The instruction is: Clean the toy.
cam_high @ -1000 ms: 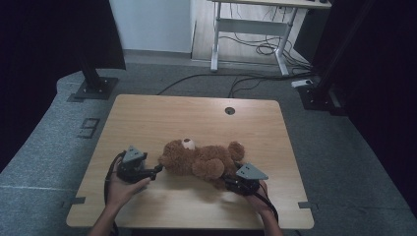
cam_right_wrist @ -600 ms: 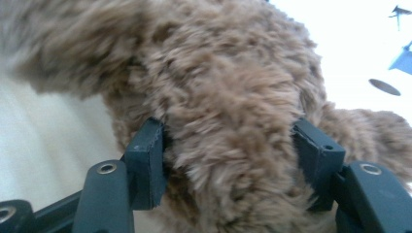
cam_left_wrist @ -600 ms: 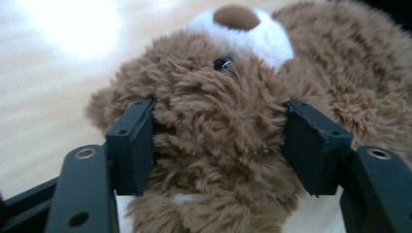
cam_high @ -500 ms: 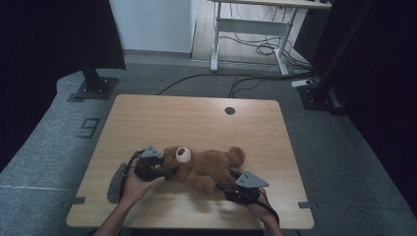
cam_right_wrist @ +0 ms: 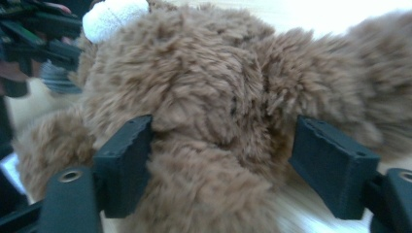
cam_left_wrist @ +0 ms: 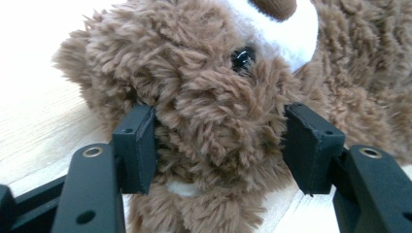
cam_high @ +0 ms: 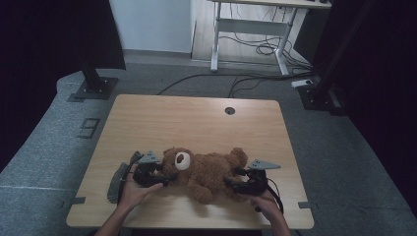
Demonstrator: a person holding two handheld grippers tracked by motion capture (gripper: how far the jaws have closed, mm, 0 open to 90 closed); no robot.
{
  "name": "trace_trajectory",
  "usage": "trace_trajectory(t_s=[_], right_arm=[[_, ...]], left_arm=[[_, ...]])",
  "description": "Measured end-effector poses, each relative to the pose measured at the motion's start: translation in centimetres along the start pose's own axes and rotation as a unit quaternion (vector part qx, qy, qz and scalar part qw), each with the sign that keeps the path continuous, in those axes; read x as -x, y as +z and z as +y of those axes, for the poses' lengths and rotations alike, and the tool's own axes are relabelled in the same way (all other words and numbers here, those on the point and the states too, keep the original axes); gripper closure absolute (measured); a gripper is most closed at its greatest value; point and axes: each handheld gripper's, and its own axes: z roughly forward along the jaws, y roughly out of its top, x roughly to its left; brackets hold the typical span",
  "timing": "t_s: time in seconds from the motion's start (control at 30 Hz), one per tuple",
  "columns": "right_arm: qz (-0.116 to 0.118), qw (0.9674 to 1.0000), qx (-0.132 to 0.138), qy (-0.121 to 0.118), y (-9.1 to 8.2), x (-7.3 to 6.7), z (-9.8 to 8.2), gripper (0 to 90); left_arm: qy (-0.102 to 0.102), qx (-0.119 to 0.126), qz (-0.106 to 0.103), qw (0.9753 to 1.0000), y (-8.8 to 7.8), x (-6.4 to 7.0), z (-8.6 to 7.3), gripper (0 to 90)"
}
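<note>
We are looking down on a pale wooden table (cam_high: 196, 118) with a small round hole near its far edge, standing on grey carpet. A fluffy brown plush teddy bear with a white muzzle (cam_high: 204, 169) is lying on its back near the front edge of the table, its head pointing to the left and its legs to the right. We are seeing two hands coming in from the bottom, each holding a black two-jaw gripper. The left gripper (cam_high: 160, 173) is meeting the bear at its head; in the left gripper view (cam_left_wrist: 218, 145), its jaws have just been closing and are now pressing into the fur on both sides of the head, just below a shiny black eye, so it is grasping the bear's head. The right gripper (cam_high: 231, 183) is sitting at the bear's lower body; in the right gripper view (cam_right_wrist: 221, 160), its jaws have just been opening, the left pad is touching the fur while the right pad is standing apart from it, so the grip is released with the bear's body between the jaws. A dark grey strap-like object (cam_high: 117, 182) is lying on the table just beside the left hand.
</note>
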Motion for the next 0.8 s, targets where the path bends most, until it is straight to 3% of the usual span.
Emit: trace_trajectory(t_s=[0.07,0.13,0.23,0.37,0.47,0.6,0.8], right_arm=[[0.021,0.9996,-0.012,0.012,0.9,0.1,0.0,24.3],[0.047,0.9985,-0.025,0.01,1.8,-0.1,-0.1,28.8],[0.047,0.9983,-0.026,-0.021,2.3,-1.0,0.0,40.3],[0.031,0.9965,0.0,-0.077,2.0,-2.1,0.0,52.9],[0.008,0.9926,0.025,-0.118,1.8,-2.6,0.2,56.5],[-0.007,0.9892,0.046,-0.139,2.0,-2.3,0.8,57.3],[-0.028,0.9865,0.072,-0.145,2.2,-0.6,2.8,57.1]], left_arm=[[0.0,-0.001,-0.001,1.0,0.3,0.0,0.0,36.9],[0.0,0.0,-0.001,1.0,0.6,0.1,0.0,38.5],[0.012,0.005,0.011,0.9998,0.9,0.7,0.2,42.8],[0.013,0.032,0.02,0.9992,0.6,0.7,0.1,52.9],[0.01,0.047,0.025,0.9985,0.4,0.5,0.0,56.3],[0.008,0.065,0.029,0.9974,0.3,0.2,0.8,57.1],[0.008,0.086,0.033,0.9957,0.8,-0.8,3.9,57.8]])
